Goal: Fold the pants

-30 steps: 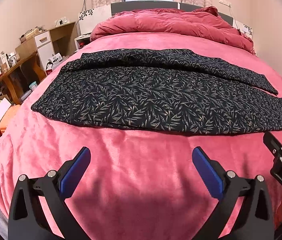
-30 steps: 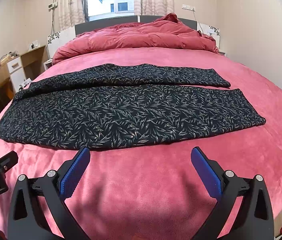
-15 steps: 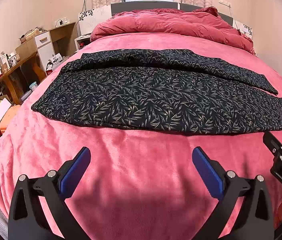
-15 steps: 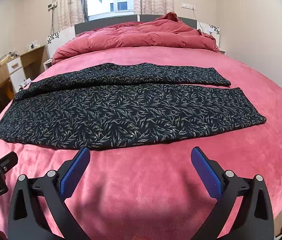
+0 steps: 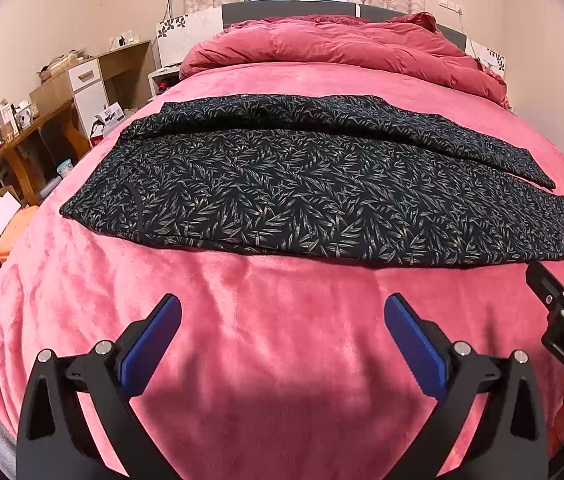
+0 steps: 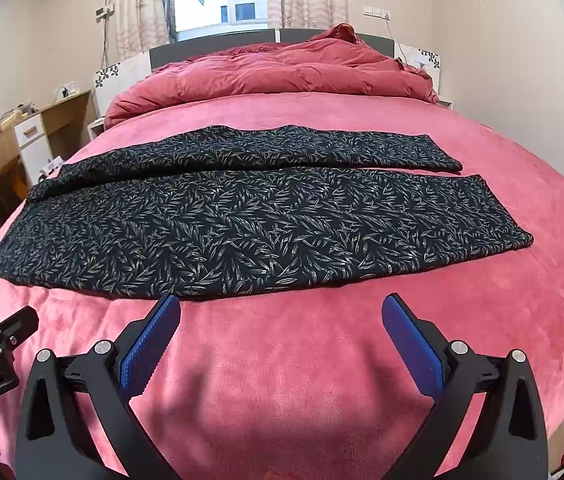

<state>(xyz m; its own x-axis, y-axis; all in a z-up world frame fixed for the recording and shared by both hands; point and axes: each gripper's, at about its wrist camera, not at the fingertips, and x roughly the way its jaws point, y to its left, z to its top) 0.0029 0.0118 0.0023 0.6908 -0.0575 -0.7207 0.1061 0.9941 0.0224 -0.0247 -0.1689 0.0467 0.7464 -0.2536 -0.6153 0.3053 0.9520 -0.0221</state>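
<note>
Pants (image 5: 313,184) lie flat across bed (image 5: 282,340), legs side by side. Left hand-held gripper (image 5: 282,312) & right hand-held gripper (image 6: 280,312) hover wide open, empty; I'd pinch near edge at waist & hem, lift evenly.

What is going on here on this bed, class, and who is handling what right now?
A person holds a two-finger gripper in each hand. The left gripper and the right gripper are both open and hover over the pink blanket, short of the near edge of the dark leaf-print pants. The pants lie flat across the bed, legs side by side, unfolded. Nothing is gripped yet.
</note>
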